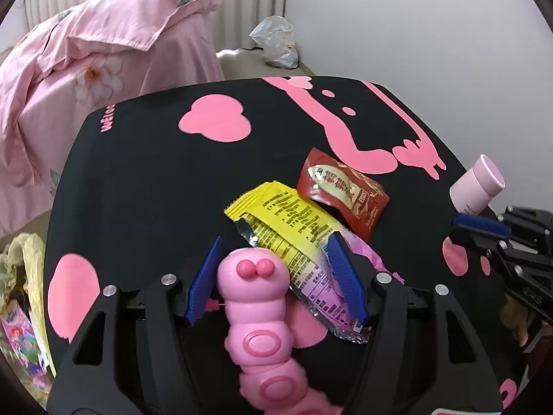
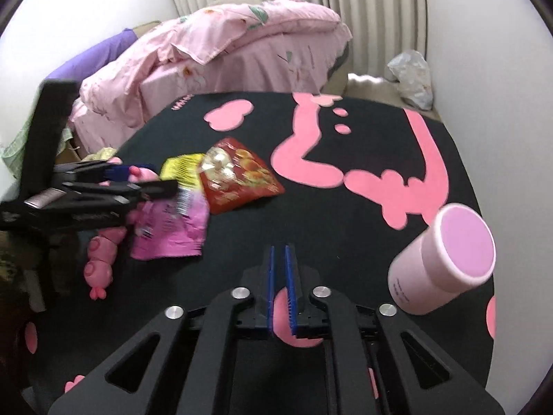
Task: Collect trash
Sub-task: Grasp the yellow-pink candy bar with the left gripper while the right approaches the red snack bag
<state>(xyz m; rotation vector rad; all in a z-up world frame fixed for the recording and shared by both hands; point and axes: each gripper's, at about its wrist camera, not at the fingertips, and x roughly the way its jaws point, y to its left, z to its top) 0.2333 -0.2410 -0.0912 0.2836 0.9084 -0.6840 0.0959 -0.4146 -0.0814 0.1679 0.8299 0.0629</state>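
On the black table mat (image 1: 145,180) lie a yellow and purple wrapper (image 1: 293,228) and a red snack packet (image 1: 342,190), the packet partly over the wrapper's far end. A pink caterpillar toy (image 1: 255,297) lies next to the wrapper. My left gripper (image 1: 275,238) is open; its jaws straddle the toy's head and the wrapper, and the left pad stands clear of the toy. My right gripper (image 2: 280,252) hovers over bare mat with only a narrow gap between its pads and nothing in it. The right wrist view also shows the left gripper (image 2: 152,177) over the wrapper (image 2: 179,221) and the red packet (image 2: 242,176).
A pale pink cylindrical container (image 2: 446,259) stands near the mat's right edge, right of my right gripper. Pink bedding (image 1: 103,52) is heaped behind the table. A crumpled plastic bag (image 1: 276,41) sits by the wall. A yellowish bag (image 1: 20,276) with colourful contents hangs at the left.
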